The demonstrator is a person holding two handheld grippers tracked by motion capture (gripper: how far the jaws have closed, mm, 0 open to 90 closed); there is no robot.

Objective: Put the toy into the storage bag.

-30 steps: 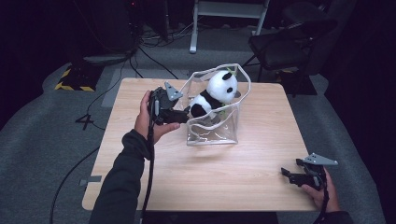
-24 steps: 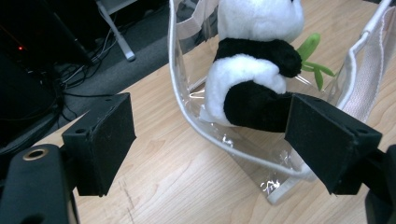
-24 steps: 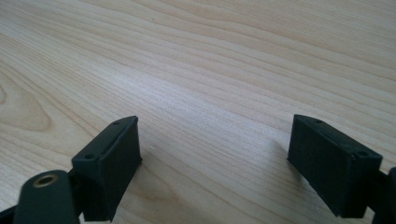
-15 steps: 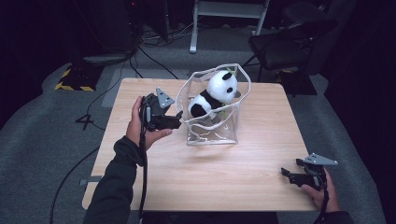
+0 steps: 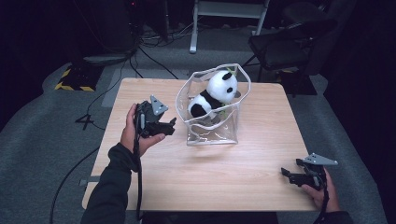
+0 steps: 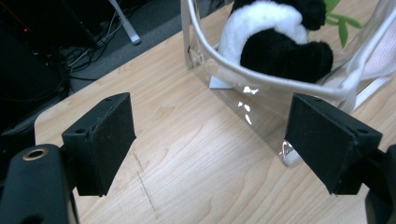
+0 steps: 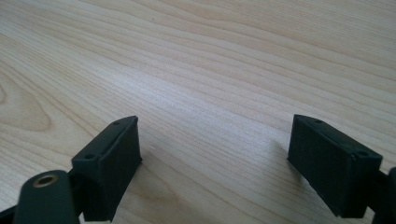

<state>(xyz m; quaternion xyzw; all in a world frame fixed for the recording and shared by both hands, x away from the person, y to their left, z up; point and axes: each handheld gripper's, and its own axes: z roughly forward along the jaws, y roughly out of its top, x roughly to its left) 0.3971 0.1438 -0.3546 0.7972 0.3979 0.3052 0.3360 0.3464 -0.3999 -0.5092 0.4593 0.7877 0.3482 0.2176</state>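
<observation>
Dark room, perhaps carpeted | wooden table (image 5: 243,182) | both tongs spread, empty

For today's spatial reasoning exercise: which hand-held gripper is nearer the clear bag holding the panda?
Left. The left hand-held gripper sits just beside the clear bag; the right hand-held gripper rests far off at the table's near corner.

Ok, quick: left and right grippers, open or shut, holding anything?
Left gripper: open, holding nothing, beside the bag.
Right gripper: open, holding nothing, over the table.
</observation>
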